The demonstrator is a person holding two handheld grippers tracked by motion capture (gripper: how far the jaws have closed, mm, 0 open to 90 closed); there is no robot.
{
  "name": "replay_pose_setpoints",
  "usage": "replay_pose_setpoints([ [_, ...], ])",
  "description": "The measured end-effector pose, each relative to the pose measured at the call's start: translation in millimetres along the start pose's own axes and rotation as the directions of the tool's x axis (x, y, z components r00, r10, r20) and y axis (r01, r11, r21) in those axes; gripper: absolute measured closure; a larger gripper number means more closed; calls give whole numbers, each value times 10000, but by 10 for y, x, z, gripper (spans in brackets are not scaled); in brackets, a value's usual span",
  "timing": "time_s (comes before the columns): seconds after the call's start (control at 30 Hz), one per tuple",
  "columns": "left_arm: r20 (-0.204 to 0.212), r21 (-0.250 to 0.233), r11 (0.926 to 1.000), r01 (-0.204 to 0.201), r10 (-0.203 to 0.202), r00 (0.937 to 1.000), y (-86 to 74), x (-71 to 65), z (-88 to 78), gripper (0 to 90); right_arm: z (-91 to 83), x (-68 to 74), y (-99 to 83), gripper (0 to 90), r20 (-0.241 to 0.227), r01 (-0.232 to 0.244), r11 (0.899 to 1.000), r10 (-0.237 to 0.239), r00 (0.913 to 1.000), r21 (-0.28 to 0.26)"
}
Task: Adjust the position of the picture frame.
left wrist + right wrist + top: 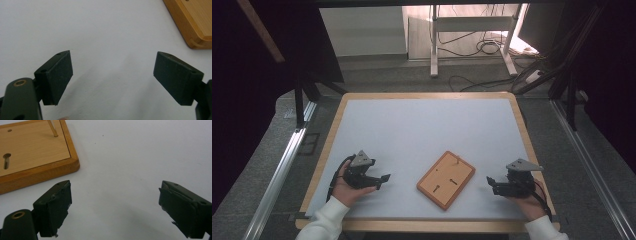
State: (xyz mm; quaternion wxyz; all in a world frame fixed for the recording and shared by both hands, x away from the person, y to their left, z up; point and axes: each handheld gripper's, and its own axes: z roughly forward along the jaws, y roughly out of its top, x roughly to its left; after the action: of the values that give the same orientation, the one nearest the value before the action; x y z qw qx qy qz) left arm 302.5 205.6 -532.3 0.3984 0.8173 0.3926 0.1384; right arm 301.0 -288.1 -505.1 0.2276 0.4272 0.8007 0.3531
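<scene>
Both grippers rest wide open and empty, so the work looks about to start. The board [446, 179], a flat wooden rectangle with rounded rim, slots and a thin upright peg [53, 128], lies between the left gripper [384, 179] and the right gripper [490, 183]. Next likely calls for reaching inward to it.

Wooden board [193, 22] cut off by the left gripper view's top and right edges; in the right gripper view its thin peg [53, 128] runs past the top edge.
</scene>
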Motion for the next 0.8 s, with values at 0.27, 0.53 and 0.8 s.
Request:
replay_pose_setpoints([
  [0.27,71,70,9999,-101,100,9999,34,-25,9,171,-37,7,-28,142,-250,80,10000,-81,9997,-46],
  [0.53,194,144,9998,-105,102,9998,31,-34,17,177,-29,22,-30,149,-288,218,9997,-216,9994,70],
  [0.8,212,190,9998,-14,10,9998,28,-20,29,177,-9,20,5,167,-186,235,9997,-234,9996,104],
])
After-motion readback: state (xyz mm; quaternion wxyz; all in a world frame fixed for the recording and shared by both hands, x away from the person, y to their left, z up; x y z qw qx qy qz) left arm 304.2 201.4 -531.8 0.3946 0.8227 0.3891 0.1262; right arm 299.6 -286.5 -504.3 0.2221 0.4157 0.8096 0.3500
